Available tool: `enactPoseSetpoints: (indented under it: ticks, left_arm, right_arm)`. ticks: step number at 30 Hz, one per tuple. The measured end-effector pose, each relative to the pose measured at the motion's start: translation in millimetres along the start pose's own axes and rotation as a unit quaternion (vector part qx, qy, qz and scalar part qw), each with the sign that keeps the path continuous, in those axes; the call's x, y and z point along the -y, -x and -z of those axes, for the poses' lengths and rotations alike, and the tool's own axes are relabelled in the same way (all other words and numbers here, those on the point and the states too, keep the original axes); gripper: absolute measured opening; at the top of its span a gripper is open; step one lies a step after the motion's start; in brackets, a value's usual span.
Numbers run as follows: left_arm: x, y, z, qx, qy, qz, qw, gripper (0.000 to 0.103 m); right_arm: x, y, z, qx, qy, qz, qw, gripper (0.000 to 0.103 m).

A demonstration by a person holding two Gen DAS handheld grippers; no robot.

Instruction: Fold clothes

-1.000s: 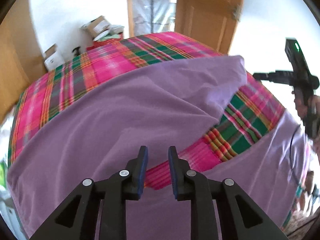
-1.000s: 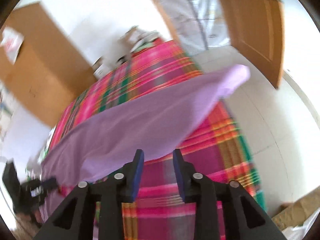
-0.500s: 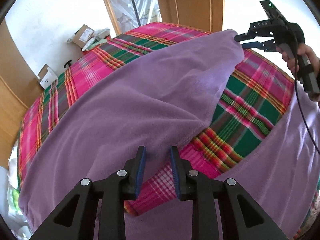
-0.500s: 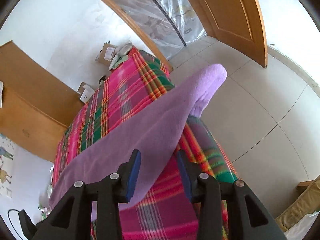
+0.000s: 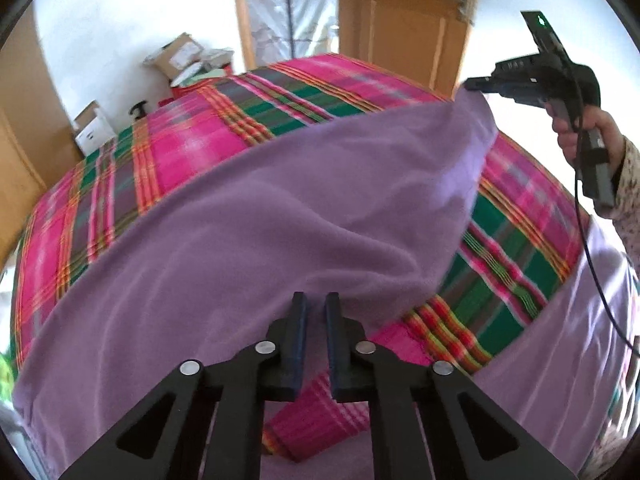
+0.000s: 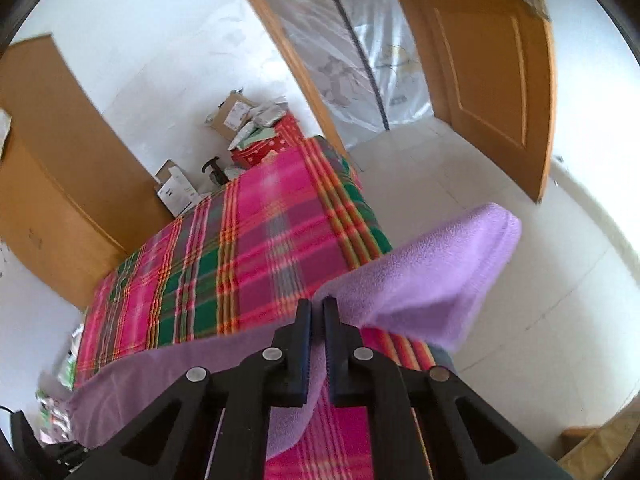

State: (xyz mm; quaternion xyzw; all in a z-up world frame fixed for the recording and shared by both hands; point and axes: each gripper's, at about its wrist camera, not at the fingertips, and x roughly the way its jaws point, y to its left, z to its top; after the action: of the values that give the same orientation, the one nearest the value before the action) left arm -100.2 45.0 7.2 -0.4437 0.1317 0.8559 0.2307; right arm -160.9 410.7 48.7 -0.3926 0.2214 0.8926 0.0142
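L wrist view: my left gripper (image 5: 316, 312) is closing its jaws on the purple fleece garment (image 5: 248, 240), which is lying across the plaid bed cover (image 5: 192, 144). Far right, my right gripper (image 5: 476, 85) is pinching a corner.

R wrist view: right jaws are clamping the fleece edge, near centre.
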Motion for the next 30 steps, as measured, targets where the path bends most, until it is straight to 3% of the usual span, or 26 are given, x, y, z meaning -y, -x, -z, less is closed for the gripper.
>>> enactPoseSetpoints:
  ticks: [5,7,9,11,17,20,27,30]
  left_arm:
    - [-13,-3,-2,-0.001,0.027,-0.003,0.9996,0.009]
    - [-12,-3,-2,-0.002,0.027,-0.004,0.9996,0.009]
    - [-4,-3,-1,-0.003,0.014,-0.007,0.9999,0.017]
    - [2,-2,-1,-0.003,0.005,-0.006,1.0000,0.023]
    - [14,-5,3,-0.009,-0.010,0.003,0.9999,0.023]
    - [11,-3,4,-0.009,0.001,0.007,0.9999,0.023]
    - [16,1,10,-0.009,-0.006,-0.007,0.9999,0.023]
    - [25,4,13,-0.005,-0.028,-0.025,0.9993,0.025]
  right_arm:
    - [-27,-33,-23,-0.027,0.042,0.010,0.999,0.006]
    - [-36,-45,-28,-0.037,0.056,0.012,0.998,0.011]
    - [-42,-53,-32,-0.057,0.067,-0.012,0.996,0.011]
    - [-44,-53,-34,-0.050,0.062,-0.021,0.997,0.017]
    - [-14,-24,-38,-0.007,0.005,-0.049,0.999,0.026]
    - [-3,-8,-29,-0.001,-0.013,-0.059,0.998,0.026]
    - [0,-7,2,-0.052,-0.020,-0.118,0.991,0.027]
    - [-5,-10,7,-0.059,-0.020,-0.137,0.989,0.039]
